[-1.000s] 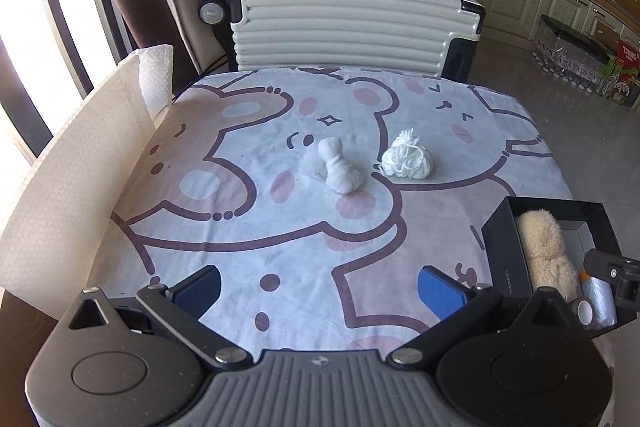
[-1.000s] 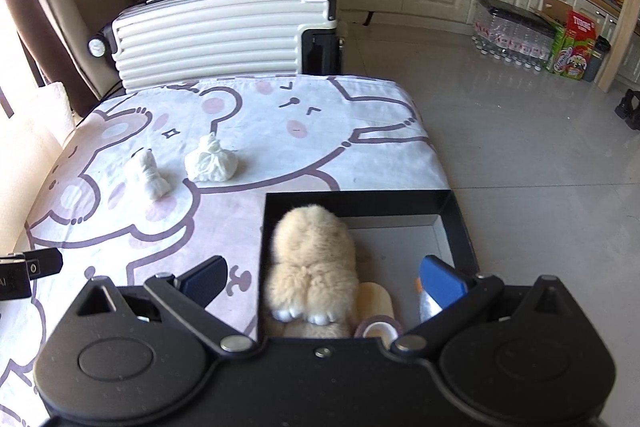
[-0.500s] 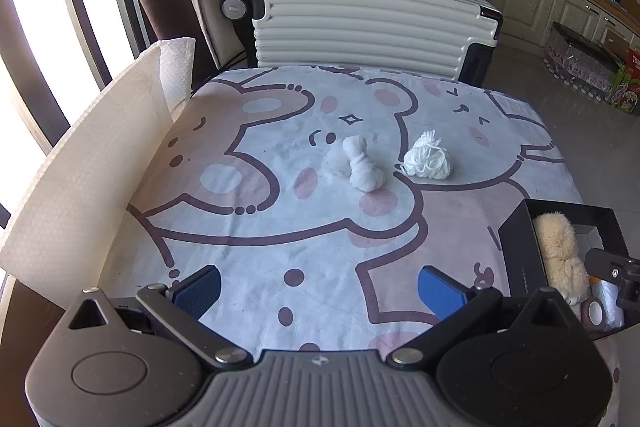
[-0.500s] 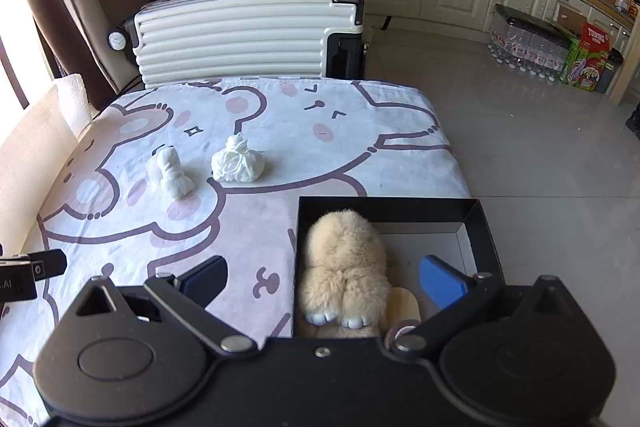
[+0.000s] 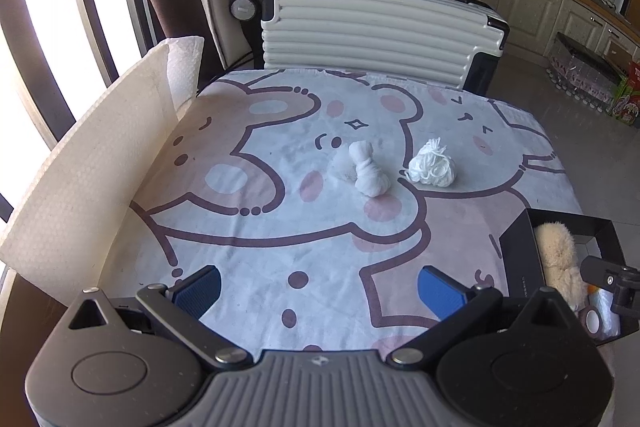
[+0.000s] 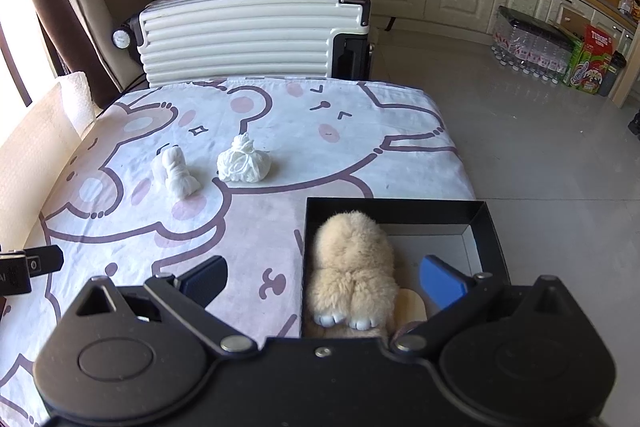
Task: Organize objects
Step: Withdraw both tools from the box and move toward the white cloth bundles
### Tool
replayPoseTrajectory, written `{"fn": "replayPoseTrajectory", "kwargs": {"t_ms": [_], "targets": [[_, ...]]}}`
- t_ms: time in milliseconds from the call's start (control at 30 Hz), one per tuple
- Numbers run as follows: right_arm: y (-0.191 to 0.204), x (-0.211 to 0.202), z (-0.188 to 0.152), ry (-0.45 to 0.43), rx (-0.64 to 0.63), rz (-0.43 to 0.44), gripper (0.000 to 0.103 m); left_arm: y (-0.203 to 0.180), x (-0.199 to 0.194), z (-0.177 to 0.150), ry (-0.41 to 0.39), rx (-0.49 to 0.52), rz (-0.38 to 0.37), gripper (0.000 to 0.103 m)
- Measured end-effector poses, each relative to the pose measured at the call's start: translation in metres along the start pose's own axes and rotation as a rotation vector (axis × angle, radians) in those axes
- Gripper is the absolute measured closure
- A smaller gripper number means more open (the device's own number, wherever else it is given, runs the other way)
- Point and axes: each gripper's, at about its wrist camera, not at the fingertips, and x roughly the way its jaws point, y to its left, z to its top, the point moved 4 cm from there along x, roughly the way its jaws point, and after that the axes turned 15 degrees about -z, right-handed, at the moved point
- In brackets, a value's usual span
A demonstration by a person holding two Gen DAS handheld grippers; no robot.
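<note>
Both grippers hang above a worktop [image 5: 260,227] draped in a bear-print cloth, each with fingers spread wide and holding nothing. The left gripper [image 5: 319,291] faces two white bundles, a knotted cloth [image 5: 368,174] and a yarn ball [image 5: 432,167], lying near each other at mid-cloth. The right gripper [image 6: 323,279] is over a black box [image 6: 400,209] at the worktop's right edge (a beige plush [image 6: 352,267] lies inside). A white suitcase [image 6: 248,35] stands behind.
</note>
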Motion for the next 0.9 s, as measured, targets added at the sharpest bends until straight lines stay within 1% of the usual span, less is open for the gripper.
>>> {"fn": "replayPoseTrajectory", "kwargs": {"t_ms": [133,267,400,500,767,900], "targets": [[0.0,-0.001,0.001,-0.004,0.008,0.003,0.0,0.003,-0.003,0.003,-0.016,-0.007,0.008,0.0],[0.0,-0.004,0.005,-0.027,0.003,0.007,0.0,0.008,-0.006,0.006,-0.037,-0.016,0.01,0.0],[0.0,-0.002,0.008,-0.024,0.021,0.016,0.0,0.01,-0.003,0.01,-0.034,-0.007,0.018,0.0],[0.0,0.003,0.011,-0.017,0.022,0.001,0.0,0.012,0.002,0.015,-0.03,-0.006,0.024,0.0],[0.006,0.02,0.034,-0.007,0.056,0.013,0.0,0.006,0.021,0.038,-0.019,0.043,0.037,0.0],[0.015,0.031,0.047,-0.013,0.033,0.021,0.0,0.004,0.033,0.052,-0.023,0.071,0.044,0.0]]}}
